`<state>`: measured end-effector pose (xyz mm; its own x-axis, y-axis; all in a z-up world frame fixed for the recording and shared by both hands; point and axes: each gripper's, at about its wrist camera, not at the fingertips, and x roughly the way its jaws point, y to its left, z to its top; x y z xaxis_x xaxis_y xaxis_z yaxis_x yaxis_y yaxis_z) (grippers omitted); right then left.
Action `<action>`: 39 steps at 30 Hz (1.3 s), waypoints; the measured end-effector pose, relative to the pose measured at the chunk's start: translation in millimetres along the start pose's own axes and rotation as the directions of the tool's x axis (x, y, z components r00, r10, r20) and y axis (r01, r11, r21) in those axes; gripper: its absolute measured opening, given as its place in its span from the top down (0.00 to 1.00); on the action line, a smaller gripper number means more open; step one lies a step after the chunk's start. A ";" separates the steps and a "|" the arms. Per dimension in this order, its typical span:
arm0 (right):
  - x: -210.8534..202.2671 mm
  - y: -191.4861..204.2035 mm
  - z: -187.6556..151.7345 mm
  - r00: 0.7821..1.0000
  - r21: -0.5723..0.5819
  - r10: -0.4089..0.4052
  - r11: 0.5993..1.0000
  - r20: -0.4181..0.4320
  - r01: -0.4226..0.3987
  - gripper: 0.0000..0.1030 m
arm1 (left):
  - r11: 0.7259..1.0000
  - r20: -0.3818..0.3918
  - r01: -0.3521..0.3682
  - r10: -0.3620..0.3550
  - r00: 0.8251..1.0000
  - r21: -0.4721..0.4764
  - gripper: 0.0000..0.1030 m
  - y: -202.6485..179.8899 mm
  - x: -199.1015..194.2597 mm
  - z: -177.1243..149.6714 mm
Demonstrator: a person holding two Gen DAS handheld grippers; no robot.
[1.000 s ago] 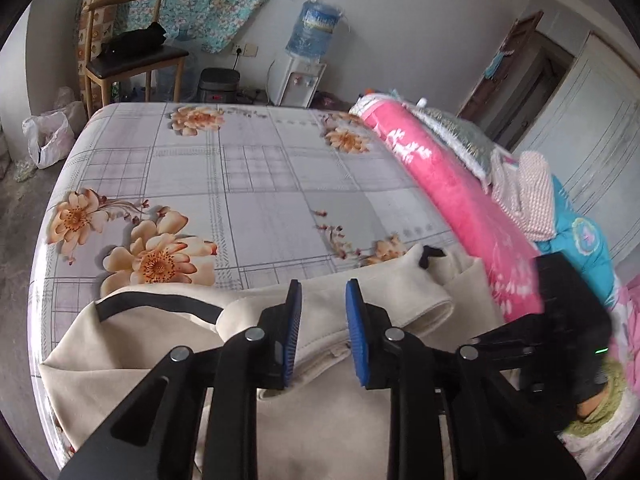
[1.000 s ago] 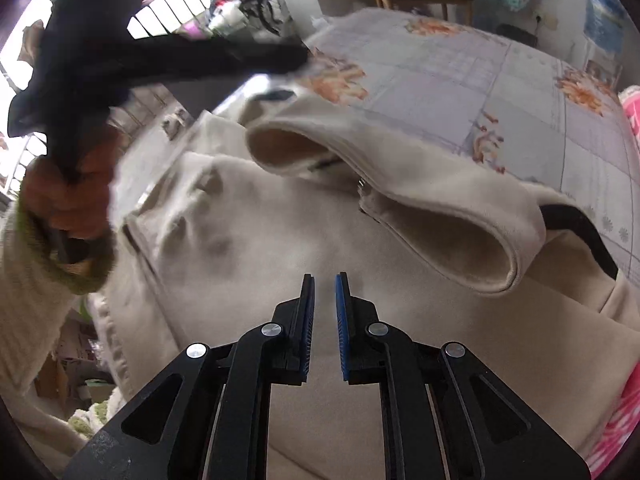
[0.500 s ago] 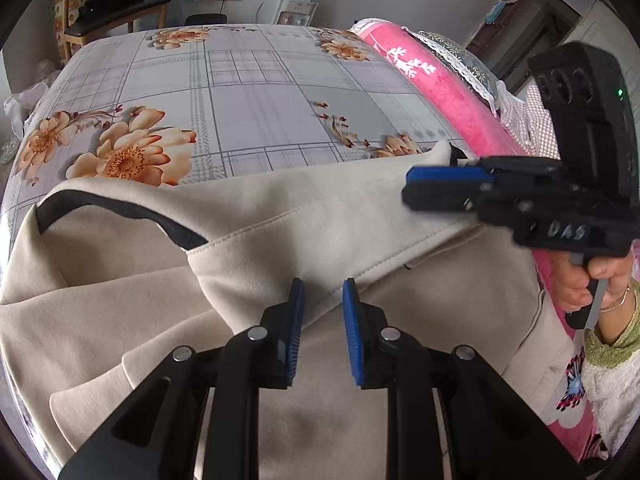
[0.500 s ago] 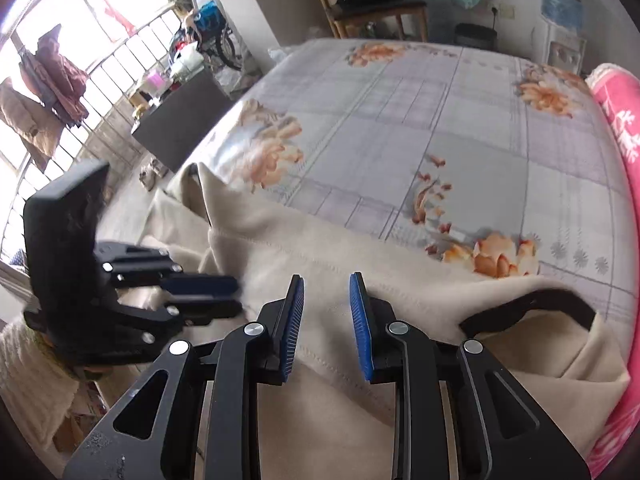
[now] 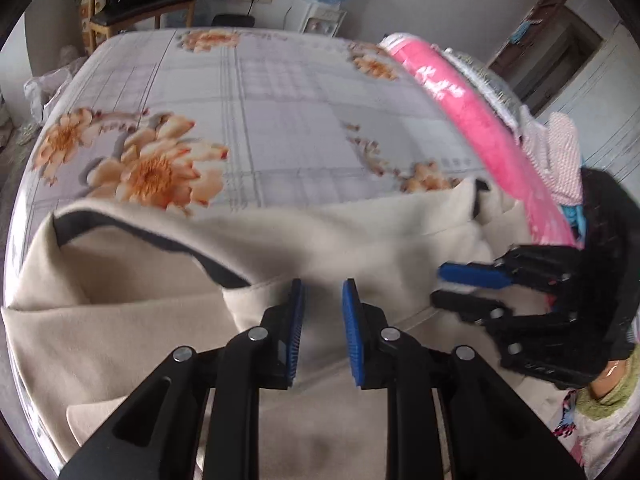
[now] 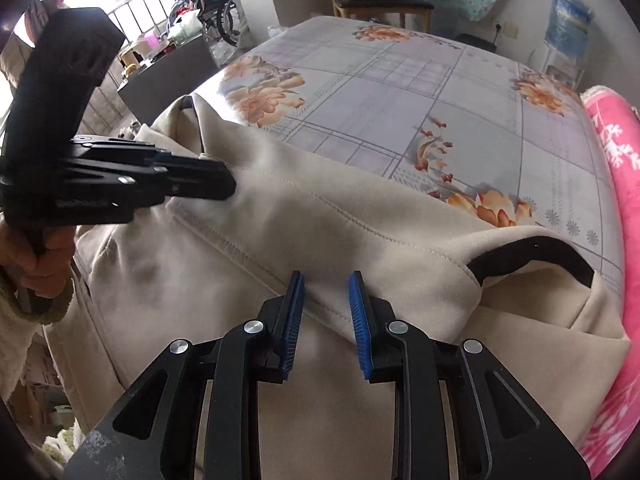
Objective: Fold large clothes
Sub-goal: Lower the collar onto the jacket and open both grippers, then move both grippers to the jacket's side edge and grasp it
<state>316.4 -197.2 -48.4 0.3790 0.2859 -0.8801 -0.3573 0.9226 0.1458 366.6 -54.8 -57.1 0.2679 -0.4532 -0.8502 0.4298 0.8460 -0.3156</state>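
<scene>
Your left gripper [image 5: 322, 304] stands narrowly open with a fold of the beige coat [image 5: 168, 344] between its fingers, pads not pressing. Your right gripper [image 6: 326, 300], whose jaws have just been opening, stands likewise over the coat's seam. Beyond lies the floral bedsheet [image 6: 400, 92]; a pink blanket [image 5: 472, 120] lies right.

We see the coat [image 5: 168, 340] lying on the bed [image 5: 304, 128] at six o'clock, a blanket [image 5: 480, 120] along three o'clock, a chair [image 5: 140, 4] beyond at eleven.
</scene>
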 end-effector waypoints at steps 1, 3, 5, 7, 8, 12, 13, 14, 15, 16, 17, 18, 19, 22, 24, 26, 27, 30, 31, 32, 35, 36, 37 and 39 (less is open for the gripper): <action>-2.0 -0.8 -3.1 1.000 -0.006 -0.009 1.000 -0.004 0.009 0.77 | 1.000 0.035 0.000 -0.001 0.999 0.008 0.82 -0.8 -3.0 -5.5; -6.6 0.5 -6.7 0.999 -0.023 -0.041 0.999 -0.010 0.041 0.77 | 0.999 0.046 -0.021 0.019 0.999 0.038 0.81 -5.0 -5.2 -13.4; -15.4 2.5 -7.2 0.998 -0.038 -0.065 0.997 0.003 0.065 0.77 | 0.999 0.043 -0.026 0.024 0.999 0.038 0.81 -5.7 -6.3 -16.1; -28.4 2.0 -4.5 0.998 -0.027 -0.043 0.999 0.054 0.045 0.77 | 0.999 0.041 -0.015 0.014 0.999 0.028 0.81 -2.7 -6.0 -15.3; -33.9 -0.2 -3.2 0.996 -0.007 -0.044 0.999 0.079 0.045 0.77 | 1.000 0.043 -0.008 0.007 0.999 0.018 0.81 -1.2 -5.5 -15.1; -10.5 -15.3 -6.3 0.994 0.062 -0.110 0.992 -0.009 0.110 0.77 | 1.000 0.064 -0.009 0.009 0.998 0.010 0.81 0.2 -5.9 -20.2; -8.9 -16.5 -9.1 0.995 0.071 -0.101 0.992 -0.003 0.101 0.77 | 1.000 0.068 -0.014 0.013 0.998 0.010 0.81 -0.1 -8.3 -20.8; -12.5 -16.1 -9.4 0.995 0.084 -0.102 0.991 -0.006 0.103 0.77 | 1.000 0.068 -0.024 0.023 0.997 0.006 0.81 -0.3 -11.6 -22.0; -18.9 -14.7 -9.3 0.994 0.102 -0.111 0.989 -0.003 0.111 0.77 | 0.999 0.069 -0.036 0.036 0.997 0.003 0.81 -0.8 -18.1 -23.6; -28.3 -12.3 -10.0 0.994 0.116 -0.110 0.987 0.015 0.107 0.75 | 0.999 0.078 -0.049 0.048 0.996 0.004 0.81 -1.6 -27.1 -25.7; -39.8 -8.0 -11.8 0.995 0.118 -0.096 0.989 0.034 0.092 0.74 | 0.998 0.092 -0.057 0.056 0.994 0.008 0.81 -2.6 -37.3 -28.1; -50.6 -3.1 -14.9 0.995 0.117 -0.087 0.990 0.051 0.081 0.72 | 0.998 0.108 -0.060 0.059 0.992 0.010 0.81 -2.9 -49.3 -31.6; -61.6 3.0 -18.7 0.994 0.116 -0.086 0.990 0.064 0.079 0.68 | 0.998 0.125 -0.060 0.058 0.990 0.012 0.80 -3.1 -64.0 -36.8; -94.1 25.7 -37.1 0.992 0.092 -0.075 0.994 0.102 0.065 0.50 | 0.997 0.183 -0.072 0.070 0.981 0.009 0.77 -0.5 -111.0 -63.4; -109.9 42.0 -53.4 0.990 0.070 -0.054 0.997 0.127 0.045 0.44 | 0.995 0.220 -0.101 0.100 0.970 -0.007 0.74 3.7 -138.7 -90.2; -119.2 60.8 -75.2 0.991 0.042 -0.012 0.999 0.137 0.006 0.37 | 0.990 0.249 -0.138 0.141 0.958 -0.031 0.73 8.5 -156.8 -120.0; -120.3 69.4 -87.0 0.990 0.034 0.000 0.999 0.138 -0.005 0.35 | 0.987 0.257 -0.152 0.158 0.953 -0.043 0.73 10.8 -163.1 -137.2; -113.0 90.5 -120.3 0.992 0.022 0.002 1.000 0.127 -0.005 0.33 | 0.976 0.276 -0.198 0.217 0.936 -0.093 0.73 19.5 -171.9 -188.6; -108.8 95.3 -129.8 0.992 0.027 -0.002 1.000 0.123 -0.001 0.33 | 0.972 0.278 -0.204 0.229 0.933 -0.118 0.73 23.8 -173.0 -204.9; -103.9 98.4 -138.7 0.993 0.039 -0.005 0.999 0.118 0.001 0.33 | 0.970 0.283 -0.195 0.229 0.931 -0.144 0.73 28.0 -172.9 -219.2; -85.3 97.7 -155.7 0.996 0.091 -0.023 0.996 0.082 0.016 0.33 | 0.959 0.286 -0.205 0.256 0.923 -0.197 0.73 39.9 -168.9 -248.6; -80.3 96.6 -159.2 0.997 0.101 -0.041 0.994 0.072 0.033 0.33 | 0.953 0.283 -0.220 0.273 0.919 -0.207 0.73 42.7 -166.9 -254.0; -75.7 95.3 -161.8 0.996 0.108 -0.058 0.993 0.064 0.051 0.33 | 0.948 0.277 -0.237 0.291 0.916 -0.213 0.73 45.6 -165.0 -257.2; -69.2 91.1 -166.3 0.997 0.130 -0.056 0.990 0.054 0.049 0.33 | 0.942 0.266 -0.252 0.308 0.914 -0.223 0.73 53.1 -161.5 -259.6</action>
<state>115.7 -176.1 -49.4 0.4437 0.2472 -0.8614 -0.2248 0.9612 0.1600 122.3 136.3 -45.9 0.6061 -0.2283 -0.7619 0.1448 0.9736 -0.1766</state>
